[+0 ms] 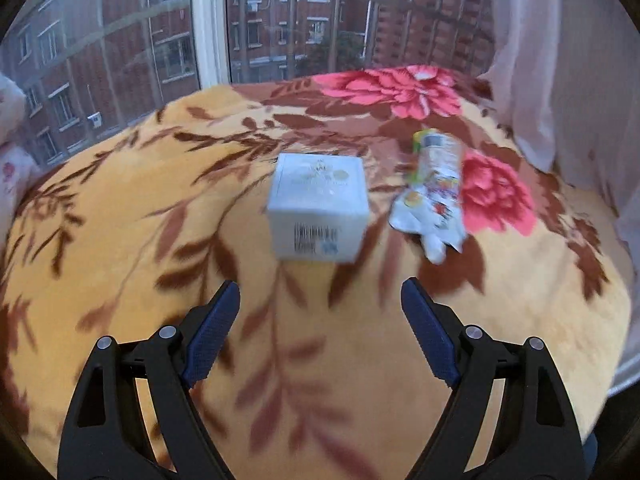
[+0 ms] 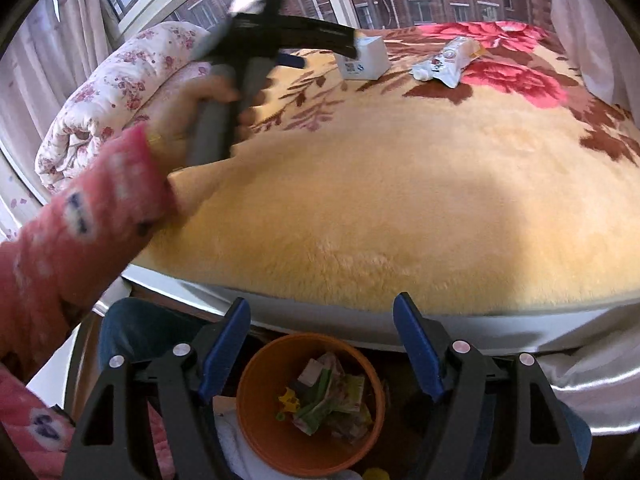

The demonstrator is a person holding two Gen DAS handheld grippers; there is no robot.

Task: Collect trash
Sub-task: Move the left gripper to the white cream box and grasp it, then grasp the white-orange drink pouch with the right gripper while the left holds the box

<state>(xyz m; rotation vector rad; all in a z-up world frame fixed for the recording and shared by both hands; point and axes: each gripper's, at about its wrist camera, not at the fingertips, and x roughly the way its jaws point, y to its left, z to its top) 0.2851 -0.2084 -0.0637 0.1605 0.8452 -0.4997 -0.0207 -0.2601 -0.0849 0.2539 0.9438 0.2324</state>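
Observation:
A small white box [image 1: 318, 206] with a barcode sits on the floral blanket [image 1: 160, 216], just ahead of my open, empty left gripper [image 1: 320, 296]. A crumpled white snack wrapper [image 1: 434, 196] lies to the box's right. In the right wrist view the box [image 2: 366, 59] and wrapper [image 2: 448, 62] lie far across the bed, with the left gripper [image 2: 320, 46] held by a hand beside the box. My right gripper [image 2: 322, 316] is open and empty above an orange bin [image 2: 256, 420] holding several pieces of trash.
A folded floral quilt [image 2: 116, 92] lies at the bed's left end. A window [image 1: 280, 20] and curtains [image 1: 568, 60] stand behind the bed. The bin stands on the floor by the bed's near edge [image 2: 360, 320].

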